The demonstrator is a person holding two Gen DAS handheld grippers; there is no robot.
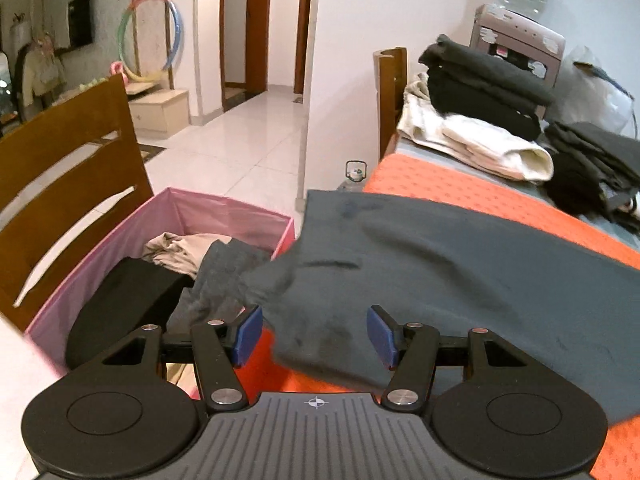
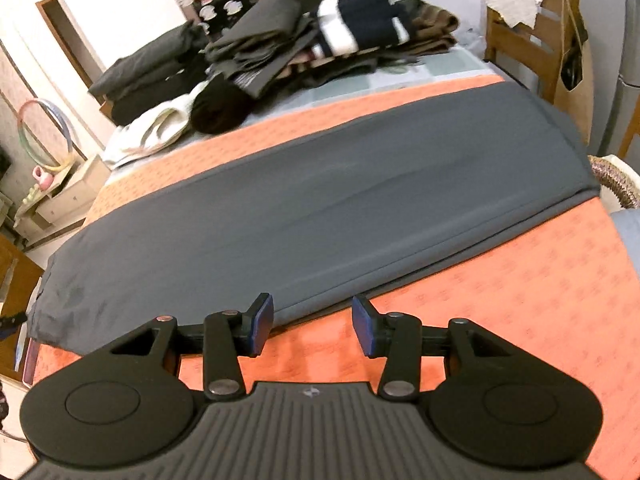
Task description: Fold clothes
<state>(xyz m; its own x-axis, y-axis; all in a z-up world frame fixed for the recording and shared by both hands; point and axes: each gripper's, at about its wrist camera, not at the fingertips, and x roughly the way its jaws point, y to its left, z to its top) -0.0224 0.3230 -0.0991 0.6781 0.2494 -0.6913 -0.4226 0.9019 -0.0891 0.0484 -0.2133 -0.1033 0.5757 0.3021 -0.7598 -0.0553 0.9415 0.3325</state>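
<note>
1. One long dark grey garment (image 2: 320, 208) lies folded lengthwise across the orange patterned tablecloth (image 2: 520, 300), one end overhanging the table edge.
2. Left gripper (image 1: 315, 334) hovers half-open over that end, empty.
3. Right gripper (image 2: 313, 326) hangs half-open, empty, over the garment's near edge.
4. Folded clothes (image 2: 280, 52) are piled behind; a pink fabric bin (image 1: 224, 210) stands beside the table.

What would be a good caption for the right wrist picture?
Open right hand-held gripper hovers at the near edge of a long grey garment spread over the orange tablecloth.
</note>
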